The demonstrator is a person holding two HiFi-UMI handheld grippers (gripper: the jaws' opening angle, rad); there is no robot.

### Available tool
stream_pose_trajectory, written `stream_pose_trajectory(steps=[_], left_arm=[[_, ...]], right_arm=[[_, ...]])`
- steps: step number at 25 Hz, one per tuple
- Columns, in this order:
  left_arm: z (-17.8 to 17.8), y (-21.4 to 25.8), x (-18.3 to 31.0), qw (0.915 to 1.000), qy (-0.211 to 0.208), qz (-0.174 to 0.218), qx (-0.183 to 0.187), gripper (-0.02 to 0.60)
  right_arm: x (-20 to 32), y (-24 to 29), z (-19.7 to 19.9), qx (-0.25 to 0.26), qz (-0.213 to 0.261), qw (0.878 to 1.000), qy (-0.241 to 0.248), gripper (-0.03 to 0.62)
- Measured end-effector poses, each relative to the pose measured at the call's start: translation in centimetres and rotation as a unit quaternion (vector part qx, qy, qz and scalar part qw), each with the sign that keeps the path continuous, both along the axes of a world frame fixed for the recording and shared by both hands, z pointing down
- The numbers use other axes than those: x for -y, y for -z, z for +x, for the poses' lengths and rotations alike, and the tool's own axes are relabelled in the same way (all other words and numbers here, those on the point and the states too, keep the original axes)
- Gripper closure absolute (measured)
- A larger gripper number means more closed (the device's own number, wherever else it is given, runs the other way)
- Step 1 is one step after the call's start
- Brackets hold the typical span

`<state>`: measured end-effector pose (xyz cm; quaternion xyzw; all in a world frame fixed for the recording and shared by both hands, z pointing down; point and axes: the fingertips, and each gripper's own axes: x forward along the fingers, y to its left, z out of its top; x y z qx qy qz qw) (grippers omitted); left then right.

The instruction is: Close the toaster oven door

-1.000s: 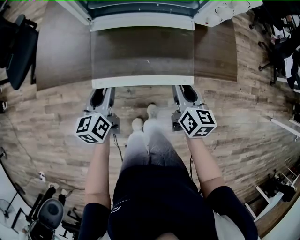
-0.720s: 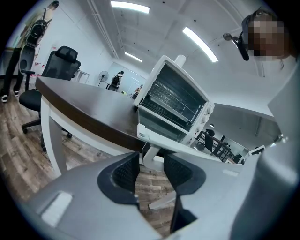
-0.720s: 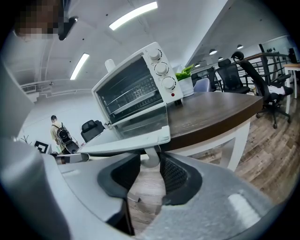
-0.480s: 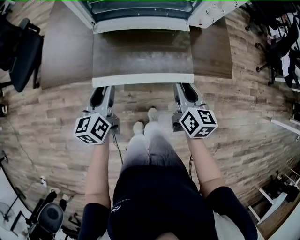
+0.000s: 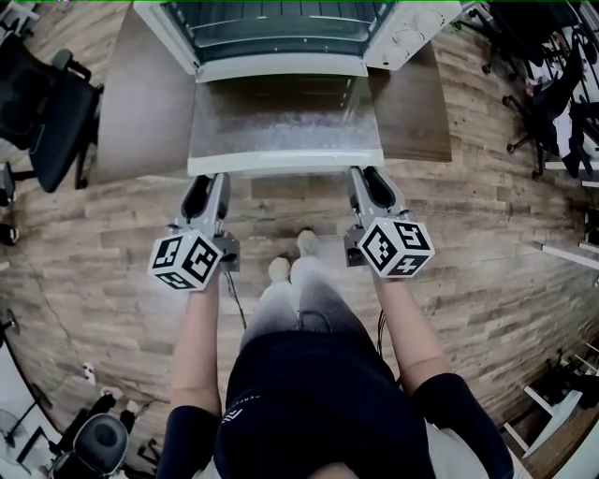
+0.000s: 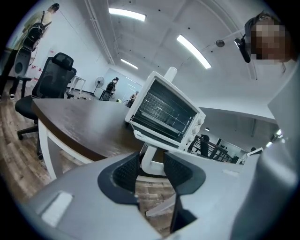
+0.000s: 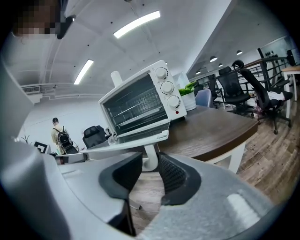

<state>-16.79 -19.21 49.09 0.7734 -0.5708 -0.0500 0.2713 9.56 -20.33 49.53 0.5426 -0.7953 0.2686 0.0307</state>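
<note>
The toaster oven (image 5: 281,28) sits on a table (image 5: 140,112), its door (image 5: 285,131) folded down flat in front of it. The left gripper (image 5: 208,182) has its jaws apart around the left post of the door's handle (image 5: 285,166). The right gripper (image 5: 370,178) has its jaws closing around the right post, not yet clamped.

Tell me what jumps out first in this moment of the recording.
The white toaster oven on the dark table, its glass door dropped flat toward the person, catches the eye first. Next, the left claw and right claw each reach up to the door's white handle, with a handle post standing between each pair of jaws; the right claw's jaws are closing.
</note>
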Motion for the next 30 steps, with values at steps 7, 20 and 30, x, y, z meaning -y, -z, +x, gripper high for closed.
stream_pose_trajectory(steps=[7, 20, 30], left_arm=[[-0.1, 1.9, 0.4, 0.9998, 0.007, 0.018, -0.005, 0.405], [-0.4, 6.2, 1.7, 0.9976, 0.025, 0.063, -0.011, 0.407], [-0.4, 8.9, 3.1, 0.9949, 0.048, 0.086, -0.021, 0.413]], right_arm=[[0.8, 2.6, 0.1, 0.0, 0.026, 1.0, 0.005, 0.488], [2.3, 7.3, 0.0, 0.006, 0.071, 0.997, 0.027, 0.491], [4.1, 10.7, -0.1, 0.031, 0.101, 0.993, 0.052, 0.491]])
